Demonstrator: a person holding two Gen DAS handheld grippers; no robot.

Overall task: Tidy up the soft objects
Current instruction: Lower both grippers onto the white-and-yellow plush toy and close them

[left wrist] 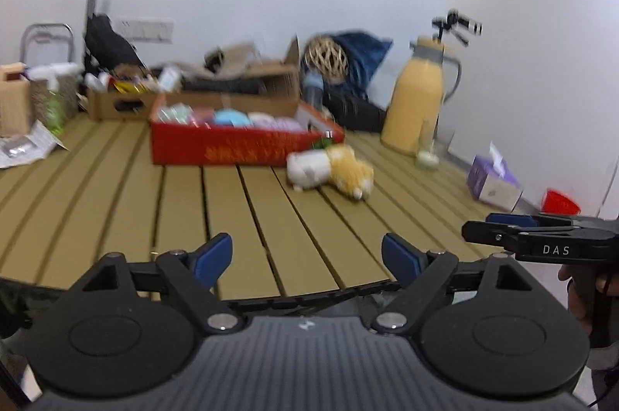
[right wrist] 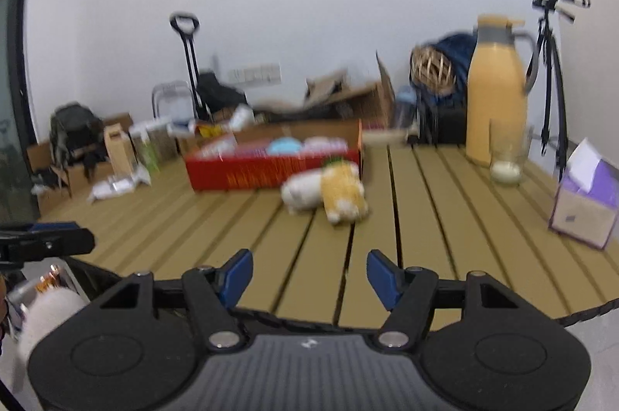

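A white plush toy (left wrist: 308, 169) (right wrist: 301, 192) and a yellow plush toy (left wrist: 350, 171) (right wrist: 342, 192) lie side by side on the slatted wooden table (left wrist: 247, 217) (right wrist: 445, 217), just in front of a red box (left wrist: 240, 144) (right wrist: 271, 169) that holds pastel soft items (left wrist: 232, 118) (right wrist: 284, 144). My left gripper (left wrist: 306, 258) hovers over the table's near edge, open, nothing between its blue pads. My right gripper (right wrist: 309, 273) is also open and empty, well short of the toys; it shows from the side in the left wrist view (left wrist: 479, 229).
A yellow jug (left wrist: 418, 101) (right wrist: 495, 89) and a glass (right wrist: 506, 159) stand at the right, with a purple tissue box (left wrist: 493, 180) (right wrist: 584, 206) nearer. Cardboard boxes (left wrist: 120, 103), bags and a tripod (right wrist: 553, 70) crowd the back. The table's near edge runs under both grippers.
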